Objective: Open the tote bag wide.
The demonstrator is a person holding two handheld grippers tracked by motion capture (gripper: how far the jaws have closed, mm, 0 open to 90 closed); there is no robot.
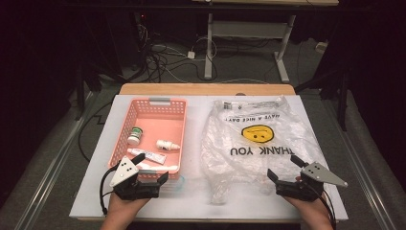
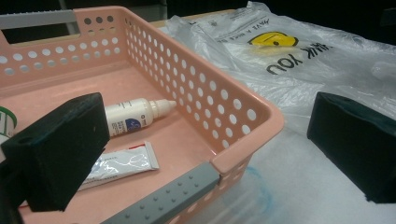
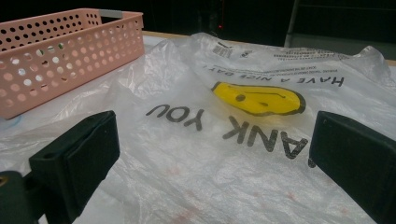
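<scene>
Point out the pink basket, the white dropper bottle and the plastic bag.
pink basket (image 1: 178, 125): high view, on its right wall.
white dropper bottle (image 2: 133, 116): left gripper view, on the middle of its body.
plastic bag (image 3: 224, 154): right gripper view, on the clear film below the THANK YOU print.

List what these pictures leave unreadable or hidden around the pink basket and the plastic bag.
- Small green-capped jar: left gripper view, cut by the frame edge and covered by the jaw.
- Tube: print too small, one end behind the jaw.
- Plastic bag contents: crinkled film shows nothing.
- Dropper bottle label: high view, too small.
</scene>
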